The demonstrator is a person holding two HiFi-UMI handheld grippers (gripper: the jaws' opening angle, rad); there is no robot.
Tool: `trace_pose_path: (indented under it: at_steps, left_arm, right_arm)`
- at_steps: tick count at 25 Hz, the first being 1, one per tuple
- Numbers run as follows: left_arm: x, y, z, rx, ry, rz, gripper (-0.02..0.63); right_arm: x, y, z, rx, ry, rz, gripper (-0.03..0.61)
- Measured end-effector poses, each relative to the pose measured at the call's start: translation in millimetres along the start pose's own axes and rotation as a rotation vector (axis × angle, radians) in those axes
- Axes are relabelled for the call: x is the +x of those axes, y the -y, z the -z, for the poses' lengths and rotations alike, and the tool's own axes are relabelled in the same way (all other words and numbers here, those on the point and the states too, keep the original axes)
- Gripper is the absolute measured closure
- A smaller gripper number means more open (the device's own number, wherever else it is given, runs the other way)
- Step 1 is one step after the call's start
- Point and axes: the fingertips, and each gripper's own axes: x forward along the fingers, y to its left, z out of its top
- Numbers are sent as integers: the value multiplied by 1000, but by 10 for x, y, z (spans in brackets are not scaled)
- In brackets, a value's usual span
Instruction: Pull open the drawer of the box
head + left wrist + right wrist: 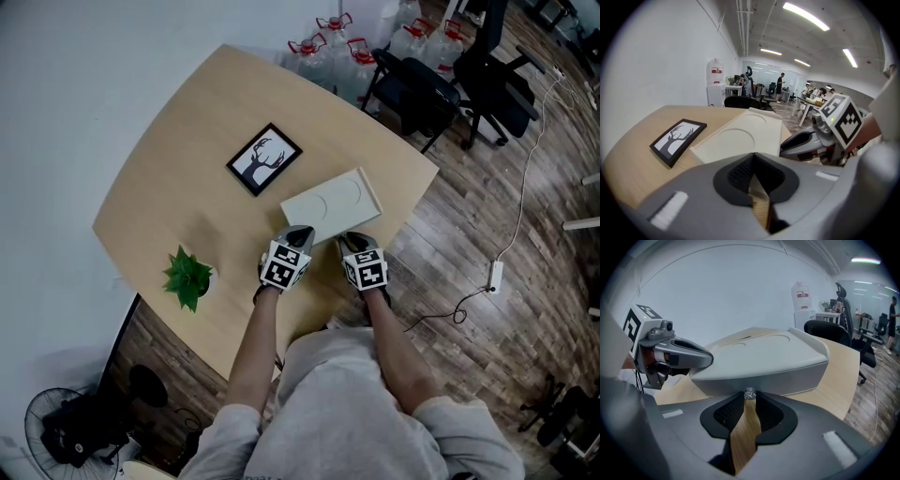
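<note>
Bright ceiling lights (806,16), fisheye edges vignetted black

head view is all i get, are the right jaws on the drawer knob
Observer: Yes. The right gripper has its jaws pinched on a small clear knob at the front of the box.
Operator: and the left one, holding anything
Observer: No. The left gripper has its jaws shut with nothing between them, pointing over the box top.
Operator: drawer out at all
Observer: It doesn't look so. In the right gripper view the drawer front sits flush with the box, with no gap showing.
</note>
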Motion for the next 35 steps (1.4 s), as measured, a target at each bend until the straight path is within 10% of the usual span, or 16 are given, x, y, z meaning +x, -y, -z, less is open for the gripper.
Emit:
trace_pose_path:
  at_steps: [35]
  left_arm:
    - [-3, -6, -4, 0, -6, 9, 561]
  right_arm:
    - [-114, -10, 132, 20, -22, 24, 511]
